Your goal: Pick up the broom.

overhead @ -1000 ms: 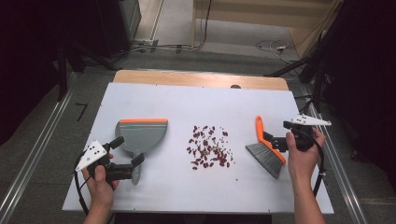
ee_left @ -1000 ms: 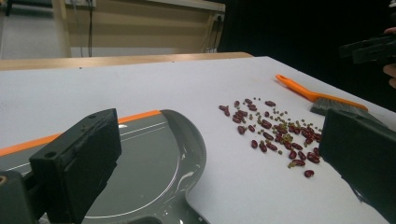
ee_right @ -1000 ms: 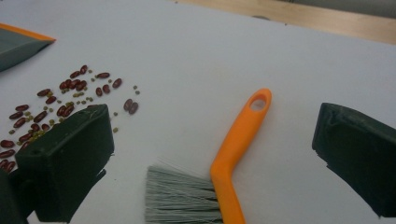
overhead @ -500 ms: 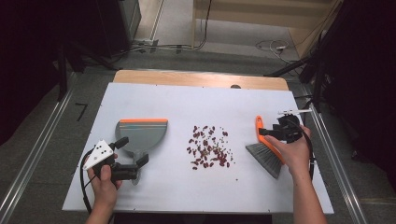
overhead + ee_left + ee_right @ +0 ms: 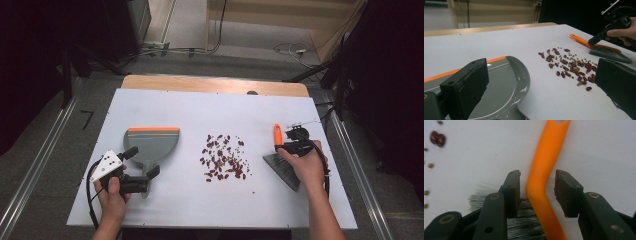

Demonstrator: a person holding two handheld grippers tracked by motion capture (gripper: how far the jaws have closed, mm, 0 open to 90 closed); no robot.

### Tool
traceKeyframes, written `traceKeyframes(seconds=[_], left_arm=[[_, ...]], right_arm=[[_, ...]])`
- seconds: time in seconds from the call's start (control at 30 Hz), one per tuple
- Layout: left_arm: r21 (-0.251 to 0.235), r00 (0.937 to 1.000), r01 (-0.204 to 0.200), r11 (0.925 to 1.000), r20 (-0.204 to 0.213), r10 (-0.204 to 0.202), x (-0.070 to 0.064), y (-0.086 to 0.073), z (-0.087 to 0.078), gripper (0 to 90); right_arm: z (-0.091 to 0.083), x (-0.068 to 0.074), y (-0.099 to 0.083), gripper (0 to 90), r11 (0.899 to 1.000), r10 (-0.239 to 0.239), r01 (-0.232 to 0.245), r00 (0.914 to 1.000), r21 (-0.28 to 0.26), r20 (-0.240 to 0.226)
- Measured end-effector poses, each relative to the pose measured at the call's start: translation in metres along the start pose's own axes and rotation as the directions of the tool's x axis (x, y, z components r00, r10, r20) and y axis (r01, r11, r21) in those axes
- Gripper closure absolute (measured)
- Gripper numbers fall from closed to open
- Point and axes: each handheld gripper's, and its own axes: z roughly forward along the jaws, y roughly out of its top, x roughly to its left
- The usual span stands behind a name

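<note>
A grey dustpan (image 5: 150,145) with an orange lip lies left of centre on the white table. Scattered red and small green beans (image 5: 223,157) lie in the middle. At the right lies a brush with an orange handle (image 5: 277,136) and grey bristles (image 5: 283,171). My left gripper (image 5: 142,162) stands open over the dustpan's handle end; the pan (image 5: 499,82) lies between its jaws, the beans (image 5: 571,67) beyond. My right gripper (image 5: 281,146) is open, its jaws on either side of the orange handle (image 5: 544,170), a gap showing on both sides (image 5: 537,177).
The table (image 5: 200,110) has a wooden strip (image 5: 215,85) along its far edge with a small dark hole (image 5: 252,92) near it. Metal rails run along the floor on both sides. The far half of the tabletop is bare.
My right gripper has tipped down and lowered onto the brush, so that its jaws now straddle the orange handle. My left gripper shifted slightly toward the dustpan's handle.
</note>
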Motion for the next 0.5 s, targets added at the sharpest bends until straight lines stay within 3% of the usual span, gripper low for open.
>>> traceKeyframes(seconds=[0.13, 0.27, 0.47, 0.5], left_arm=[[-0.001, 1.0000, 0.000, 1.0000, -0.001, 0.000, 0.000, 0.000, -0.001, 0.0], [0.002, 1.0000, -0.002, 1.0000, -0.006, 0.002, 0.000, 0.000, 0.000, 0.0], [-0.001, 0.9999, -0.001, 1.0000, -0.010, 0.001, 0.000, 0.001, -0.001, 0.0], [0.001, 0.9999, -0.004, 1.0000, -0.012, 0.004, 0.000, 0.001, -0.001, 0.0]], right_arm=[[0.007, 0.001, -0.002, 55.8, 1.000, -0.005, 0.005, 0.9999, 0.019, 0.016], [0.009, 0.008, -0.004, 60.7, 1.000, -0.017, 0.017, 0.9974, 0.009, 0.070], [0.009, 0.001, -0.004, 67.2, 1.000, -0.005, 0.005, 0.9999, 0.015, 0.016], [0.009, -0.005, -0.005, 67.2, 1.000, 0.007, -0.007, 0.9996, 0.005, -0.028]])
